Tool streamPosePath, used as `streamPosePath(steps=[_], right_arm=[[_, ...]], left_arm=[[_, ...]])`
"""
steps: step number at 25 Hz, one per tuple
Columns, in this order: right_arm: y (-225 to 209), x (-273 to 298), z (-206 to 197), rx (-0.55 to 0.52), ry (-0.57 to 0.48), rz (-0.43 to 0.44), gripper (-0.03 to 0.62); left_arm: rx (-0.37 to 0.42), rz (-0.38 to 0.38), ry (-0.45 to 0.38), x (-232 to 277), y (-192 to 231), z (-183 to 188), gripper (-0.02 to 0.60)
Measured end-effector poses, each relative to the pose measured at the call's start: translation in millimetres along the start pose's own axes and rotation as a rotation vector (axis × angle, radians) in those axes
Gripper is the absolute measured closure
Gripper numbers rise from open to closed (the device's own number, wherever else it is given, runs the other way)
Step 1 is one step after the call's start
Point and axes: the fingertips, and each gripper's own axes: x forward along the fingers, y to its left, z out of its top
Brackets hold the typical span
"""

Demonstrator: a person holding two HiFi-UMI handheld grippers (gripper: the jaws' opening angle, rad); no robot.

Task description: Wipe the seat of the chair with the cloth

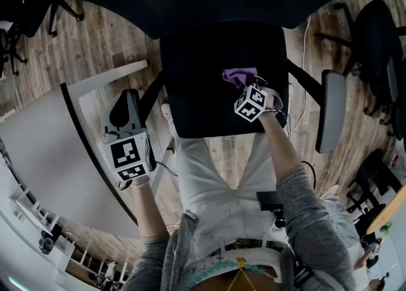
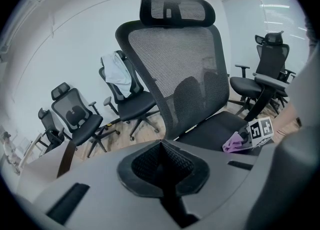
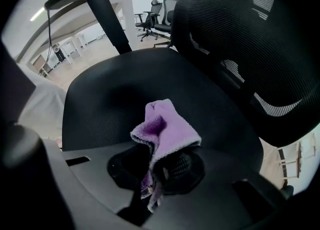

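1. The right hand-held gripper [image 1: 245,87] is clenched on the purple cloth [image 3: 168,130], which bunches up out of its jaws.
2. The cloth rests on the black seat [image 1: 203,74] of the chair [image 2: 185,73], towards the seat's right side.
3. The left hand-held gripper [image 1: 124,111] hangs to the left of the chair, clear of it, with its jaws pressed together on nothing.

One cloth [image 3: 167,129]; two grippers [image 1: 124,104] [image 1: 246,85]; five chairs [image 2: 175,73] [image 2: 131,104] [image 2: 75,119] [image 2: 47,124] [image 2: 267,73], left gripper view.
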Motion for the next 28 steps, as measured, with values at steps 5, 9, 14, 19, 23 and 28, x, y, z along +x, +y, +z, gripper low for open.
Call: streamPosePath(steps=[5,9,14,19,23,28], right_arm=[[-6,-5,-12,0.003,0.014,-0.011,0.546],[-11,-9,-19,0.013,0.009,-0.022,0.546],[-19,-16,-34,0.036,0.017,-0.036,0.546],[-30,-28,-58,0.072,0.02,-0.06,0.546],[-36,-37,-73,0.101,0.028,-0.08,0.546],[-39,-44,-85,0.112,0.051,-0.089,0.546]], left_arm=[[-0.002,0.0,0.0,-1,0,0,0.579],[-0.009,-0.002,0.002,0,-1,2,0.58],[-0.004,-0.001,0.001,0,-1,1,0.58],[0.006,0.003,0.002,0,-1,1,0.579],[0.005,0.001,0.002,1,-1,2,0.579],[0.006,0.004,0.004,0,-1,1,0.579]])
